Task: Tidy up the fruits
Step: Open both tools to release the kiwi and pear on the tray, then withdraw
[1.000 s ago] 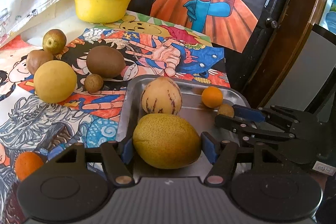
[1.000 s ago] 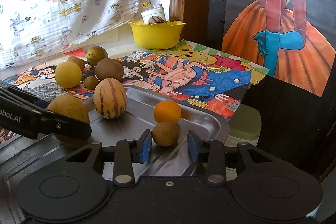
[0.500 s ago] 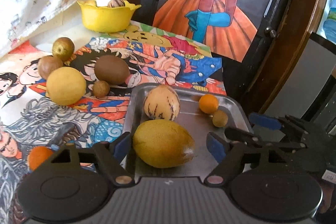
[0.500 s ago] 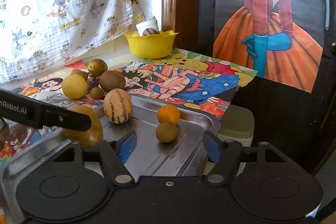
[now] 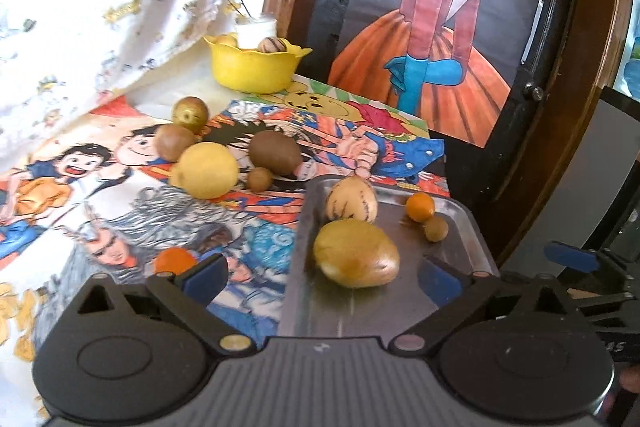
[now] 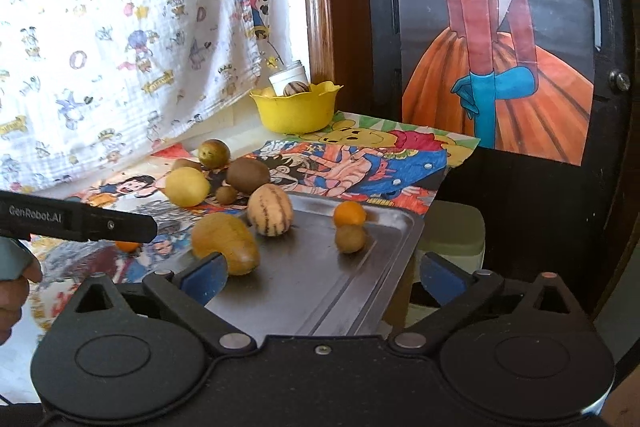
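Right wrist view: "GenRobot.AI" lettering on left gripper (image 6: 120, 227); both grippers' jaws opening, nothing between them.

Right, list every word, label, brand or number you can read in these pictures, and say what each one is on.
"GenRobot.AI": white lettering on the black side of the left gripper, seen in the right wrist view.
Printed curtain: banner shapes and ring-like marks among the cartoon figures, too small and blurred to read.
Cartoon table cover: drawings only, no legible words.
Fruits, metal tray and yellow bowl: no text.

printed curtain (image 6: 120, 27), dress painting (image 6: 500, 67) and cartoon drawings (image 5: 120, 195) surround.
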`<action>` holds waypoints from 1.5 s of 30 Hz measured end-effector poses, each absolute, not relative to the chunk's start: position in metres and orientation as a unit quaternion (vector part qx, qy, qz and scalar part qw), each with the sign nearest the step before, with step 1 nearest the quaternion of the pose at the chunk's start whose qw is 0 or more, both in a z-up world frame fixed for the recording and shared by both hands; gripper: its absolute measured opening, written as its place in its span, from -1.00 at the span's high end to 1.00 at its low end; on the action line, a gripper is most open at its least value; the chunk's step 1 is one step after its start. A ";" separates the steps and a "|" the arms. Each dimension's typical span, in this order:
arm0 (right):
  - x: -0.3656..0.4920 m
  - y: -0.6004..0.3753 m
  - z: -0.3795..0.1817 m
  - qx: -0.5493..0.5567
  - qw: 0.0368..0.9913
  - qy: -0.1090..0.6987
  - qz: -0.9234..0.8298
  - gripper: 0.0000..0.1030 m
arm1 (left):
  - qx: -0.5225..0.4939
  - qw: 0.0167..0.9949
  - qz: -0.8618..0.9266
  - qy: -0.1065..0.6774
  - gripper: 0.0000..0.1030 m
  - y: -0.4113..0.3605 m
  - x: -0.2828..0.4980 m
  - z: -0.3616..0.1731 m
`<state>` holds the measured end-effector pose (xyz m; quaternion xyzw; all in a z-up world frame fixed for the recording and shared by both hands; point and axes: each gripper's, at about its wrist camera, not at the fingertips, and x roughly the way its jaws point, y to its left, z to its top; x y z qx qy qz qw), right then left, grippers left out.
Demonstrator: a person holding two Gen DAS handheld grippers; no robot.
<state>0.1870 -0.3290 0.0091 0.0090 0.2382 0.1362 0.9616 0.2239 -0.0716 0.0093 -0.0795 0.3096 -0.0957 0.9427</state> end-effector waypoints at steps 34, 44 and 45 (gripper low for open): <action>0.095 -0.267 0.012 0.019 0.907 0.382 0.177 -0.99 | -0.052 0.929 -0.032 0.364 -0.99 -0.007 0.117 -0.006; 0.095 -0.253 0.014 0.016 0.897 0.392 0.205 -0.99 | -0.048 0.925 -0.013 0.376 -0.99 0.005 0.115 -0.008; 0.096 -0.252 0.015 0.018 0.896 0.392 0.209 -0.99 | -0.048 0.925 -0.011 0.377 -0.99 0.006 0.116 -0.008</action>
